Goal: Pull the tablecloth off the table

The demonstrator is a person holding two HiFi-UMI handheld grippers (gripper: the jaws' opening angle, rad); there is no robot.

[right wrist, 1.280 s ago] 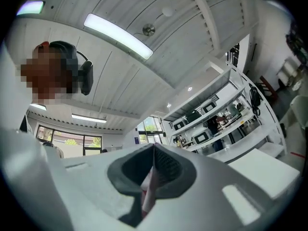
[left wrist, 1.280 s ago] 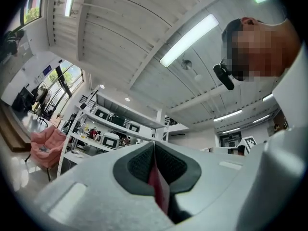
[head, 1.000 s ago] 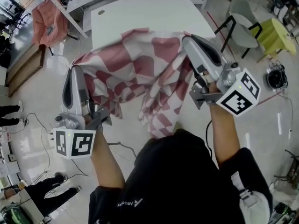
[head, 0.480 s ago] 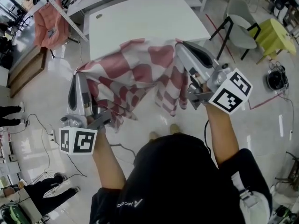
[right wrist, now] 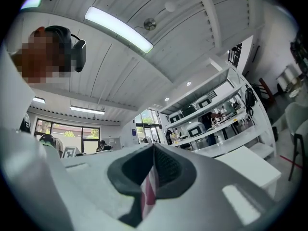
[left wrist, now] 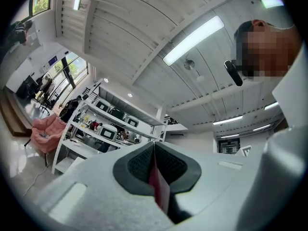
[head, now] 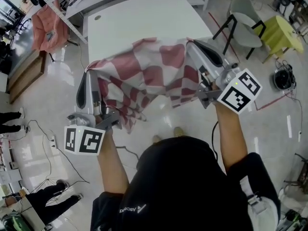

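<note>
Left gripper [left wrist: 154, 148] tight on tablecloth [left wrist: 159, 191]

Above me, long light strips [left wrist: 192, 40] cross a white slatted ceiling [left wrist: 120, 32]. Below me lies a glossy pale floor [head: 43, 100], with a grey chair [head: 245, 28] and white shelves [left wrist: 96, 129] beyond.
</note>
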